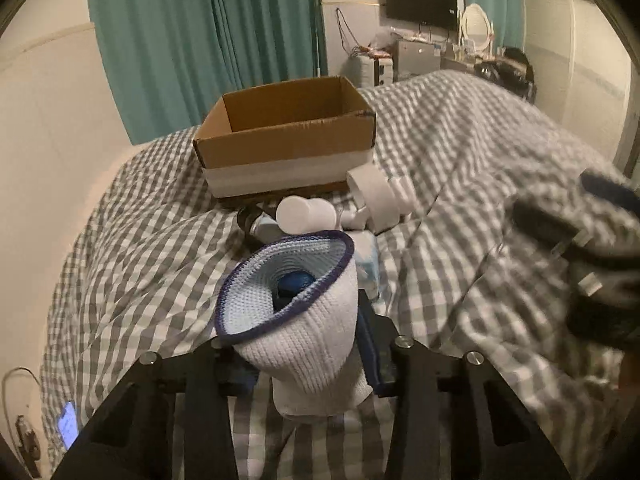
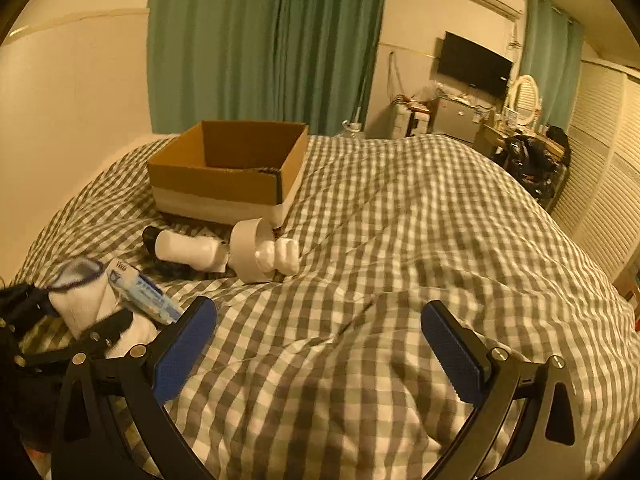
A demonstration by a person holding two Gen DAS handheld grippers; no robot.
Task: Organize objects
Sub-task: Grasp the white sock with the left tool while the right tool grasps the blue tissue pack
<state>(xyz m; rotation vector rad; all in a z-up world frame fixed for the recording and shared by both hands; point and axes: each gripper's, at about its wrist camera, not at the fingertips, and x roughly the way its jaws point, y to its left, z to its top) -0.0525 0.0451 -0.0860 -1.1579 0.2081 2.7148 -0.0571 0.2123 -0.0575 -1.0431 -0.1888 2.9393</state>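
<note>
Sock [image 1: 304,344] is sitting between the blue pads of the left gripper [image 1: 308,360], its white knitted body bunching where the pads are pressing in, its dark-edged cuff flaring open toward twelve o'clock. It looks soft, light and floppy, so I judge it will sag and fold rather than slip; a hold low on the thick rolled body, as now, seems safer than one on the loose cuff. The right gripper [image 2: 320,344] is hanging with its pads wide apart and nothing between them, only checked bedding below.

Ahead of the sock, at about twelve o'clock, white plastic bottles [image 1: 376,196] are lying on their sides. I judge them to be stiff, smooth and likely to roll on the quilt, so the middle of the barrel is the place to grip. A flat packet [image 2: 140,288] is lying just beside the sock. Behind the bottles, an open cardboard box [image 1: 280,148] is resting on the bed, and what it holds cannot be seen.

The bed [image 2: 400,240] is carrying everything on a grey-and-white checked quilt, puffy and creased. Green curtains [image 2: 260,40] are hanging at twelve o'clock and a dark screen [image 2: 474,64] is on the wall near two o'clock.
</note>
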